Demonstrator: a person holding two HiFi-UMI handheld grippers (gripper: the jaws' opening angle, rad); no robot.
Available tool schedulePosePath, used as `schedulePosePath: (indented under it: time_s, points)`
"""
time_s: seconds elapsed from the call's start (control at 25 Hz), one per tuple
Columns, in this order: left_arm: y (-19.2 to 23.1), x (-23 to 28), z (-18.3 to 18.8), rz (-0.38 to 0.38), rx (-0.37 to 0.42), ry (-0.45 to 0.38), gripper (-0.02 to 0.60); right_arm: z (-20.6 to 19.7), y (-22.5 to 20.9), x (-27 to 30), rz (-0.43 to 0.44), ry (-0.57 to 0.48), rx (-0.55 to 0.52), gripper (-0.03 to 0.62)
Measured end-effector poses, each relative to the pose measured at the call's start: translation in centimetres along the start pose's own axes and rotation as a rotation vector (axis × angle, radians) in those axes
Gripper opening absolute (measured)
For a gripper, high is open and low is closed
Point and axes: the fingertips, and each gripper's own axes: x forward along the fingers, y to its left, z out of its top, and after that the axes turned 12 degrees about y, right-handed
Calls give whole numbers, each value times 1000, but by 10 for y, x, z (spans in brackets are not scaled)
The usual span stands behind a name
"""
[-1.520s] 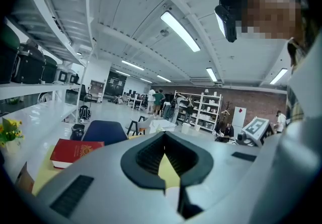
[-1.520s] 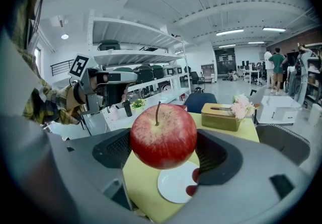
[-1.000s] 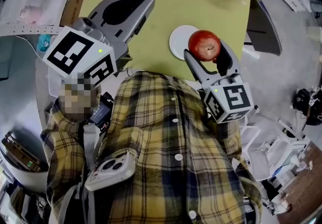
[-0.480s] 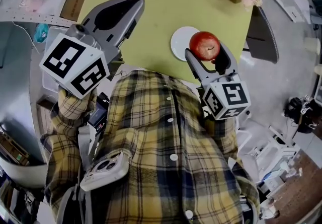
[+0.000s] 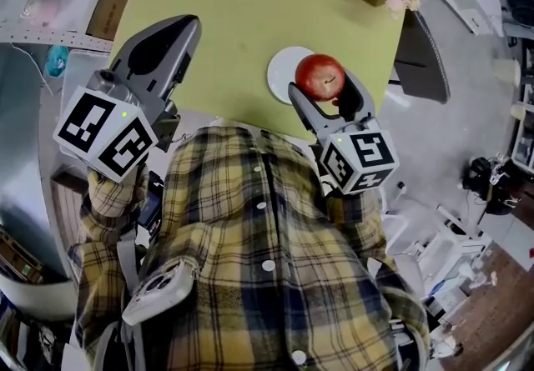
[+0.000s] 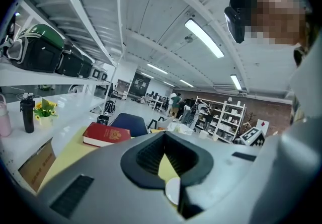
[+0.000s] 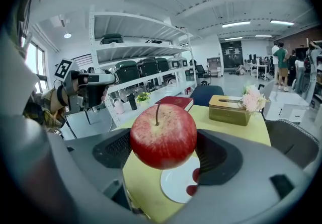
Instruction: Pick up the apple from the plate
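1. No words, brand names or numbers are legible in any view.
2. The cube on the left gripper (image 5: pixel 185 26) carries black-and-white square marker patterns. These are coded blocks, not letters.
3. The cube on the right gripper (image 5: pixel 324 87) carries markers of the same kind.
4. The red book (image 6: pixel 106 135) has a gold emblem on its cover, too small to read.
5. In the left gripper view, a distant white card (image 6: pixel 262 124) shows a red diamond, and a square-marker board (image 6: pixel 250 136) stands beside it.

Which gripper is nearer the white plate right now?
Right. The right gripper holds the apple just above the plate; the left gripper, shut and empty, hangs apart, off to the plate's left.
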Motion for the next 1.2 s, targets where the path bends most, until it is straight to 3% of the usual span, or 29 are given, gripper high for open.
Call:
schedulePosePath:
  time_s: [1.2]
  points:
    - [-38,29,4,-80,41,22,6,-1,-3,-16,-14,-16,0,388]
